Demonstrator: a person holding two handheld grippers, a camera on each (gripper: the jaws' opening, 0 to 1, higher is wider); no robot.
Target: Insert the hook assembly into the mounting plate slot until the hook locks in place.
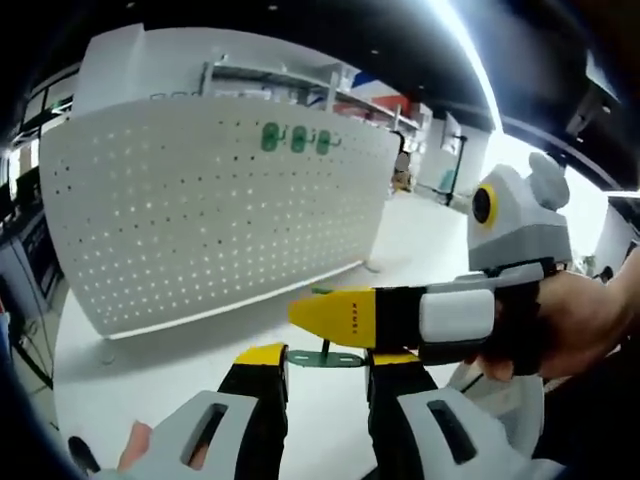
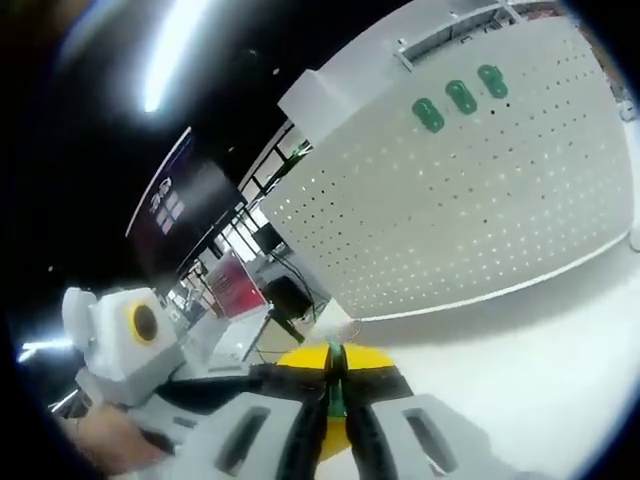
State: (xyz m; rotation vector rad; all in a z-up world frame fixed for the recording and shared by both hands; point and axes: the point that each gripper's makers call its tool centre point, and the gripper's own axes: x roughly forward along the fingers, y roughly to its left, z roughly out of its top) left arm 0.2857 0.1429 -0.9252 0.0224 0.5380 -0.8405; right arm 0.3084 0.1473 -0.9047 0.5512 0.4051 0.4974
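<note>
A white pegboard mounting plate (image 1: 220,210) stands upright on the white table, with three green hooks (image 1: 297,138) near its top edge. It is also in the right gripper view as the pegboard (image 2: 470,200) with the green hooks (image 2: 460,97). A green hook assembly (image 1: 325,357) spans the gap between the yellow-tipped jaws of my left gripper (image 1: 328,358), which is shut on it. My right gripper (image 1: 335,317) comes in from the right just above and pinches the same piece. In its own view my right gripper (image 2: 336,372) is shut on the thin green hook assembly (image 2: 337,395). Both grippers are well short of the pegboard.
The white table (image 1: 200,370) runs in front of the pegboard, whose foot (image 1: 106,352) rests on it at the left. A person's hand (image 1: 590,320) holds the right gripper. The left gripper's body (image 2: 130,345) is at the lower left of the right gripper view. Shelving and screens stand behind.
</note>
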